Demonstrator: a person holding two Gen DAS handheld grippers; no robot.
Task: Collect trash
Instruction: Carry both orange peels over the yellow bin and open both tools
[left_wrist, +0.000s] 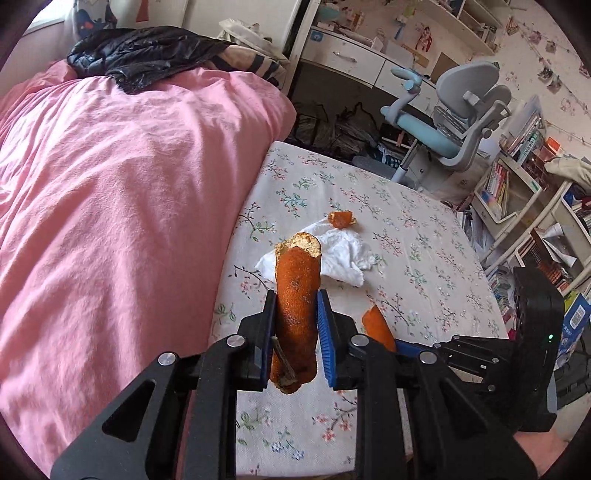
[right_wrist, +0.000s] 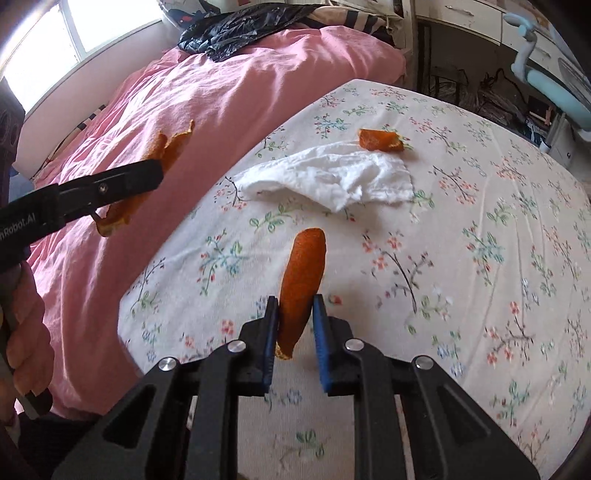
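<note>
My left gripper (left_wrist: 296, 299) is shut on a long curled piece of orange peel (left_wrist: 297, 280), lifted over the flowered bed sheet (left_wrist: 406, 229). My right gripper (right_wrist: 295, 301) is shut on a narrower peel strip (right_wrist: 304, 269), also clear of the sheet. A crumpled white tissue (left_wrist: 343, 258) (right_wrist: 332, 177) lies on the sheet just beyond both grippers. A small peel scrap (left_wrist: 341, 219) (right_wrist: 380, 140) rests at the tissue's far edge. In the right wrist view the left gripper (right_wrist: 157, 173) shows at the left with its peel (right_wrist: 166, 147). In the left wrist view the right gripper's peel strip (left_wrist: 378, 326) shows at lower right.
A pink duvet (left_wrist: 110, 184) is heaped along the left side of the bed. A black plastic bag (left_wrist: 147, 55) (right_wrist: 251, 26) lies on it at the far end. Past the bed stand a desk, a grey-blue chair (left_wrist: 461, 122) and crowded bookshelves (left_wrist: 517, 184).
</note>
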